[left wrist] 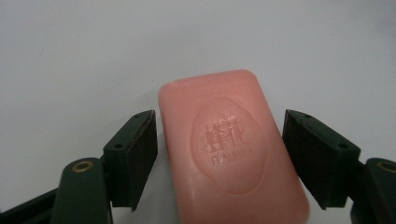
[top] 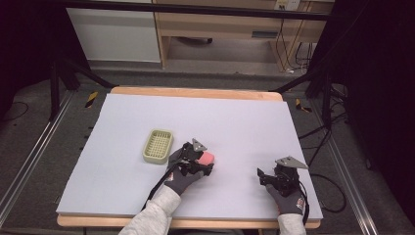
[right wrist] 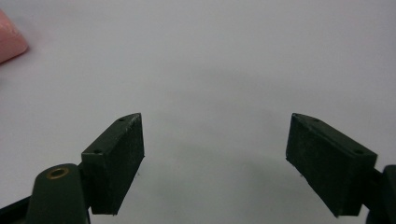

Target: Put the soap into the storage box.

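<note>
grey carpeted floor around a wooden-edged table; pale wooden desk behind, cables hanging.

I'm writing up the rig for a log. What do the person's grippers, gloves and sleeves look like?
Both the left gripper and right gripper are black with two flat-padded jaws, a grey triangular plate on top and a trailing black cable. The person wears dark grey gloves and light grey sleeves.

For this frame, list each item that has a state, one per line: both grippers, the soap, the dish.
Left gripper: open, jaws either side of the pink soap bar, small gaps showing, not clamped.
Right gripper: open, nothing between its jaws, over bare table.
Pink soap bar: flat on the table, embossed face up.
Soap dish: upright on the table, nothing in it, left of the soap.
</note>
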`<state>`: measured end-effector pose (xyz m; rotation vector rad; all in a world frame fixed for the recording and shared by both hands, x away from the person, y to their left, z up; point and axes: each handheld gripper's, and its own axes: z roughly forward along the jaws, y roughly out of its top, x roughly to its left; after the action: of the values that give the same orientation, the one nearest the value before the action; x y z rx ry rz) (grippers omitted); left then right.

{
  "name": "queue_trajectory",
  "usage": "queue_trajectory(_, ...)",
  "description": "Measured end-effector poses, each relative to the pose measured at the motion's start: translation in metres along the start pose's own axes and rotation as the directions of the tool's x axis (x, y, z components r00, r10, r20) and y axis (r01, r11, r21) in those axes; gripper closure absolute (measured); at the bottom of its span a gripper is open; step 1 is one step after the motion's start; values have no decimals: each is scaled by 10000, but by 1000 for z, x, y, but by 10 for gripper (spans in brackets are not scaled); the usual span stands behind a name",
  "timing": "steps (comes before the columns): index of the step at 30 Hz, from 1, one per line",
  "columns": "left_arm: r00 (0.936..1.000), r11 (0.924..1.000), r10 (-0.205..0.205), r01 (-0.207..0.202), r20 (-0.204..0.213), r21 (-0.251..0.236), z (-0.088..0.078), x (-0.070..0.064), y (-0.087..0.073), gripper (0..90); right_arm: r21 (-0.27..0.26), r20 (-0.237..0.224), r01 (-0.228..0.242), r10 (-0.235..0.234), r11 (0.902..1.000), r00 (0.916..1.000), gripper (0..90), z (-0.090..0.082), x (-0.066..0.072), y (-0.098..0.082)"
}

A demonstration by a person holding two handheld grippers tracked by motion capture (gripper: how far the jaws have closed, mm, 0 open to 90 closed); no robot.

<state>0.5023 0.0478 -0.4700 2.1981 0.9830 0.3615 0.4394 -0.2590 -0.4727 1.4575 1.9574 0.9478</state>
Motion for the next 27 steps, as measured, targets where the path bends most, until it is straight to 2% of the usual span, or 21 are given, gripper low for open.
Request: queue_trajectory(27,10000,9995,49,-48,-34,314,4,-2,-2,363,65,17,4,-4,10000,10000,194,1,1,0)
